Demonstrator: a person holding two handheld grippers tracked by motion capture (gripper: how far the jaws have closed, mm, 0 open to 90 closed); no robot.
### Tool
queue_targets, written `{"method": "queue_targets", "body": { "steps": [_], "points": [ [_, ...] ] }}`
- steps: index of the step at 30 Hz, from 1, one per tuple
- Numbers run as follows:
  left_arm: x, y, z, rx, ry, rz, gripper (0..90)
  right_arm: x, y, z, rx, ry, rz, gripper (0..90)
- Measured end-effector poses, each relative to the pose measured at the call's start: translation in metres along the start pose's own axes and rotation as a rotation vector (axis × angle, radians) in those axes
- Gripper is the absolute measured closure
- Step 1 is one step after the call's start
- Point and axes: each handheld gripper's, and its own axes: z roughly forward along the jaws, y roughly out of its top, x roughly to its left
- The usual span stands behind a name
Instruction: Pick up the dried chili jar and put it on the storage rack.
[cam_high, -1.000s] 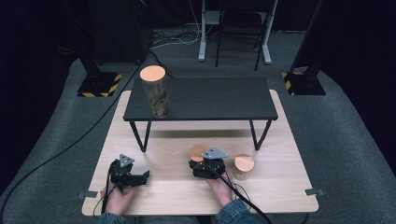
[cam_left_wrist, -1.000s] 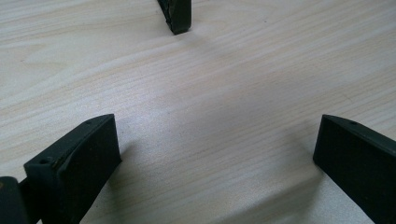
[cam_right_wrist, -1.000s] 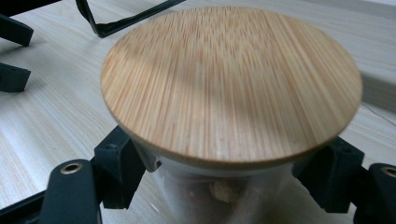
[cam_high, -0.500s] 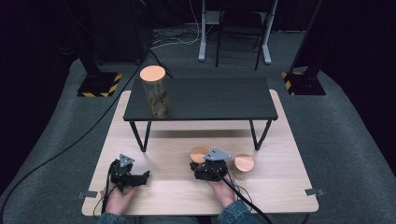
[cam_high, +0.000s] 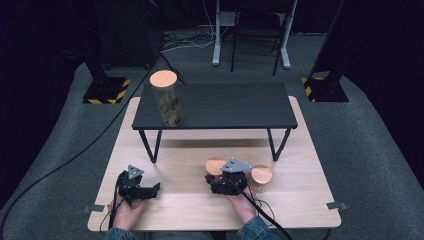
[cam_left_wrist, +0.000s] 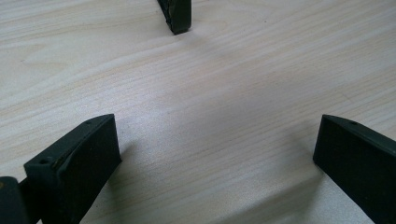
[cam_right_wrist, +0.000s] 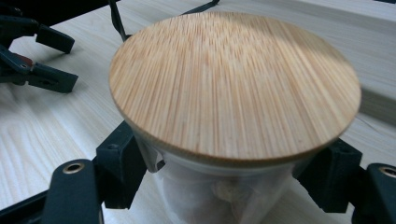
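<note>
right gripper view puts a jar (cam_right_wrist: 233, 154) with a bamboo lid (cam_right_wrist: 233, 79) between the right gripper (cam_right_wrist: 229, 177)'s two black jaws; they sit against the glass on both sides just under the lid, so the gripper is closed on the jar. something pale lies inside, too blurred to name. high view shows this jar on the near part of the light wood surface (cam_high: 300, 200), at the tip of the right gripper, and a second lidded jar (cam_high: 261, 176) just to its right. left gripper (cam_left_wrist: 215, 154) rests well apart to the left on the bare surface, its jaws spread wide and holding nothing. farther off stands a low black bench (cam_high: 235, 107), and on its left end a tall jar (cam_high: 167, 102) with the same kind of lid.
</note>
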Motion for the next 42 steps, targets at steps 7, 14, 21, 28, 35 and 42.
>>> {"method": "queue_targets", "body": {
  "steps": [7, 14, 21, 28, 35, 42],
  "points": [
    [0.000, 0.000, 0.000, 0.000, 0.000, 0.000, 0.1, -0.002, 0.007, -0.011, 0.002, 0.004, 0.008, 24.7],
    [0.000, 0.000, 0.000, 0.000, 0.000, 0.000, 0.1, -0.003, 0.014, -0.021, -0.001, 0.006, 0.008, 24.7],
    [0.000, 0.000, 0.000, 0.000, 0.000, 0.000, 0.1, -0.004, 0.025, -0.030, -0.009, 0.014, 0.006, 24.7],
    [0.000, 0.000, 0.000, 0.000, 0.000, 0.000, 0.0, -0.006, 0.034, -0.038, -0.011, 0.019, 0.011, 24.7],
    [0.000, 0.000, 0.000, 0.000, 0.001, -0.003, 0.0, -0.007, 0.045, -0.048, -0.015, 0.017, -0.005, 24.7],
    [0.000, 0.000, 0.000, 0.000, 0.001, -0.003, 0.0, -0.007, 0.056, -0.055, -0.018, 0.018, -0.019, 24.7]
  ]
}}
